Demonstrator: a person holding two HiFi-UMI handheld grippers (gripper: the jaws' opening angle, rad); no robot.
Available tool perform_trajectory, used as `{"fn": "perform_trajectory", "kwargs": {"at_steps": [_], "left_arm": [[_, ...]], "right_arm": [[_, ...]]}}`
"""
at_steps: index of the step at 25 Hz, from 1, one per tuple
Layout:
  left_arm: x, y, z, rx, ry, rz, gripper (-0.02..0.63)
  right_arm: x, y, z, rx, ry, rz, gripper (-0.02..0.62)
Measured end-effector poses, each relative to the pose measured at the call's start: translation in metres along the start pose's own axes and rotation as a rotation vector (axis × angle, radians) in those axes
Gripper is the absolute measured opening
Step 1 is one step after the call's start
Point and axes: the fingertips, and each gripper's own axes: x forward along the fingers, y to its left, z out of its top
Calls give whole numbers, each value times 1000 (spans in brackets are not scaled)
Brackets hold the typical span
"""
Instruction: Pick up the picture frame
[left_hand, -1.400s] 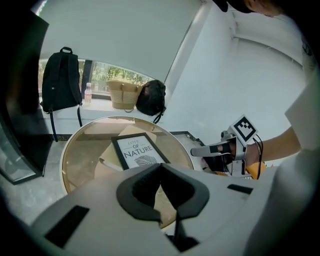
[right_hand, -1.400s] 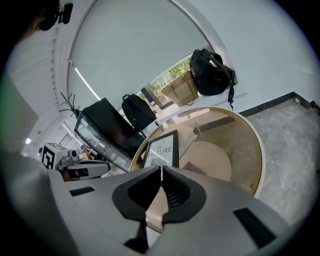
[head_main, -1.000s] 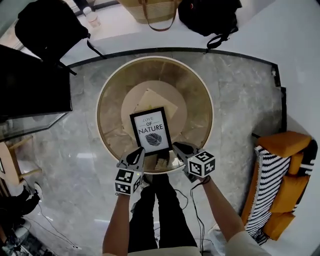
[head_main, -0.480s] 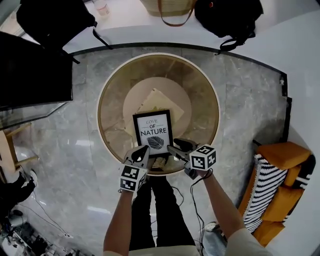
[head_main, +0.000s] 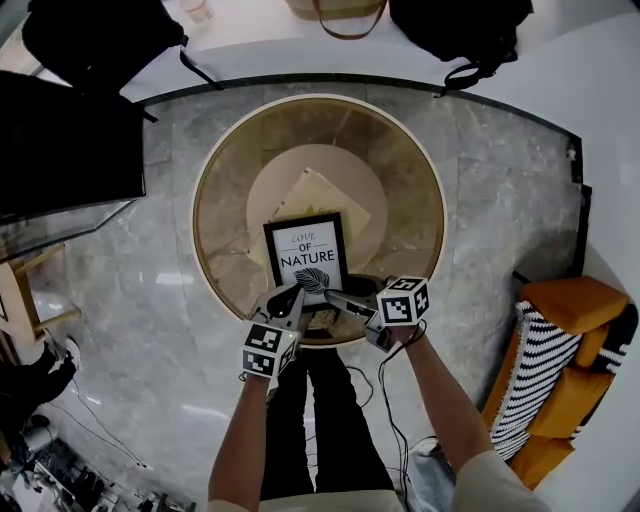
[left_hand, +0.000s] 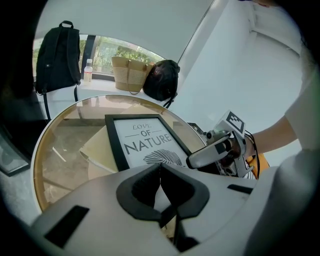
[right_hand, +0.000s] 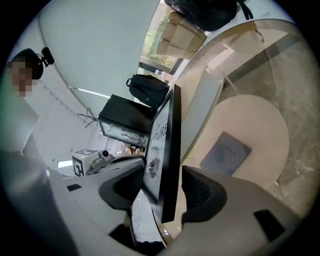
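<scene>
The black picture frame (head_main: 307, 255), printed "LOVE OF NATURE", stands tilted near the front rim of the round glass table (head_main: 225, 170). My left gripper (head_main: 290, 297) is at its lower left corner. In the left gripper view the pads are drawn together on the bottom edge of the frame (left_hand: 145, 142). My right gripper (head_main: 335, 298) is at the lower right corner, its jaws opening. In the right gripper view the frame's side edge (right_hand: 167, 150) stands between the spread jaws of the right gripper (right_hand: 162, 185), with a gap on each side.
A beige board (head_main: 335, 200) lies beneath the glass. A black backpack (head_main: 95, 40), a woven bag (head_main: 335, 8) and a black bag (head_main: 460, 25) sit beyond the table. A dark cabinet (head_main: 60, 150) is at left, an orange striped seat (head_main: 560, 370) at right.
The right jaws have spread off the frame's edge and that gripper has rolled. Both grippers and the frame have sunk a little toward the table.
</scene>
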Motion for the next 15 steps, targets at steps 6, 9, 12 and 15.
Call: {"fn": "perform_trajectory", "kwargs": {"at_steps": [6,9,12,15], "left_arm": [[8,-6,2,-6,-8,-27,21],[10,-9,6,-3,-14,-35,21],[10,-9,7,3,-14,-35,21],[8,-8,8,4,-20,-36,21]], "right_arm": [[8,-3,-11,66,16,32,237],[6,-2,-12,110,-12,56,118],[4,3,-11,147,-32,99,96],[2,11,-10,162,-47,147,72]]}}
